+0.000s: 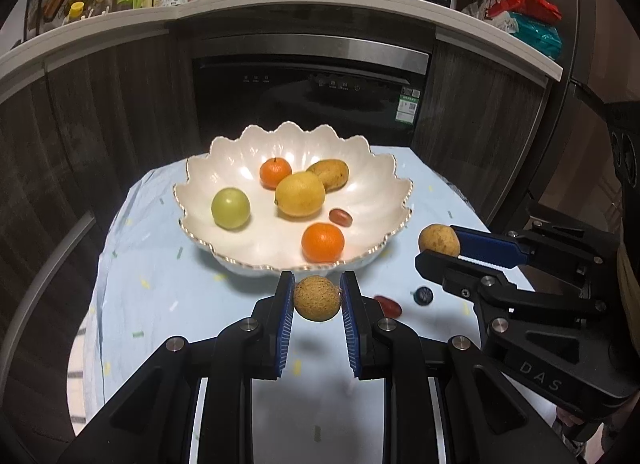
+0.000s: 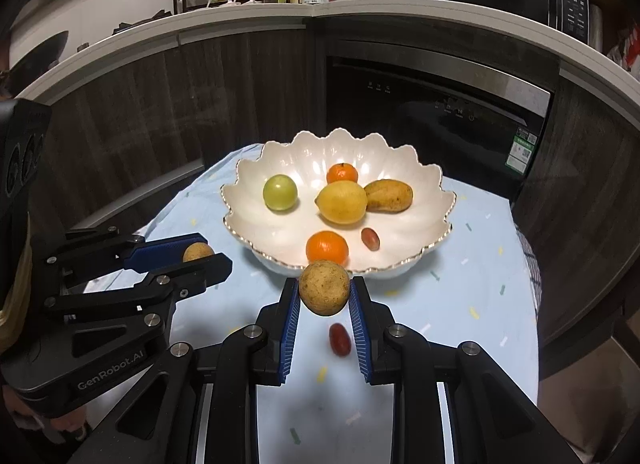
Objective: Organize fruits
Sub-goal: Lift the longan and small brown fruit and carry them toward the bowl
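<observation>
Two round, rough-skinned tan fruits hang above the pale blue cloth (image 1: 160,264), near the scalloped white bowl (image 1: 200,172): left gripper (image 1: 317,298) clamped on one, right gripper (image 2: 325,294) on the other. A red grape (image 2: 339,339) below is blurred.

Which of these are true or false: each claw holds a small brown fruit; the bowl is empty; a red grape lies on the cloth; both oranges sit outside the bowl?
1. Each claw holds a small brown fruit. True: the left claw and the right claw each clamp one.
2. The bowl is empty. False: it holds several fruits.
3. A red grape lies on the cloth. True.
4. Both oranges sit outside the bowl. False: both oranges lie inside it.
</observation>
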`<state>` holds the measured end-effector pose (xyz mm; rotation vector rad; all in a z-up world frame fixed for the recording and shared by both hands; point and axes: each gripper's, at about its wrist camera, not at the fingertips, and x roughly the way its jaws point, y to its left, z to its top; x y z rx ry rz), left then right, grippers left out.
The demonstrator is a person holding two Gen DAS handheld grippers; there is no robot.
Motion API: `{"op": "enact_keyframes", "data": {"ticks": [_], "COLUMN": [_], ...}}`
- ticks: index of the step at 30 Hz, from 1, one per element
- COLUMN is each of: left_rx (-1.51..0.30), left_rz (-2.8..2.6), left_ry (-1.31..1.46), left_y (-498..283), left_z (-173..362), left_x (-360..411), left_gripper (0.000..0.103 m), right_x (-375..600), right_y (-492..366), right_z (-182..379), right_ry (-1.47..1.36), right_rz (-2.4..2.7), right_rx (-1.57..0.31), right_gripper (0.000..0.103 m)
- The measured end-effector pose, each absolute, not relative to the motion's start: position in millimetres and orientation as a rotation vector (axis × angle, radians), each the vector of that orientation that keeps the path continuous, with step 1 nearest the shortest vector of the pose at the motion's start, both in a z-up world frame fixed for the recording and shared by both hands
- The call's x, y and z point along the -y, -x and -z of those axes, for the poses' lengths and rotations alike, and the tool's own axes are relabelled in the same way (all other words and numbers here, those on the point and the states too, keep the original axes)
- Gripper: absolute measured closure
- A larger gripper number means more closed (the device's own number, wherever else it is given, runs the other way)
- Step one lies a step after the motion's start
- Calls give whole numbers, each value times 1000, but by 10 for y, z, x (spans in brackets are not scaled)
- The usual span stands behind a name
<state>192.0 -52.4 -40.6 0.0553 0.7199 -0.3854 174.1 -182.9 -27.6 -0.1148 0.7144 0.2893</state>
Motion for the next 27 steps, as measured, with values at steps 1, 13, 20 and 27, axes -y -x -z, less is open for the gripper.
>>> {"op": "enact_keyframes", "data": {"ticks": [1, 13, 20, 27], "left_rx": [-719, -699, -697, -717], "left_rz": [386, 365, 357, 357], "left_ry": [-55, -56, -54, -56], "left_y": [-1937, -2311, -2506, -2704], "left_z": [396, 284, 270, 343], "left_x": [523, 435, 389, 400], "left_gripper": [79, 79, 79, 79], "right_x": [1824, 1775, 1785, 1820], "right_y": [-1757, -2012, -2188, -2358], "right_z": [267, 140, 134, 193], "right_ry": [115, 122, 113, 107], "right_rz": [-290, -271, -252, -231], "right_rx": [-713, -693, -704, -726], "right_gripper": [77, 77, 77, 77]}}
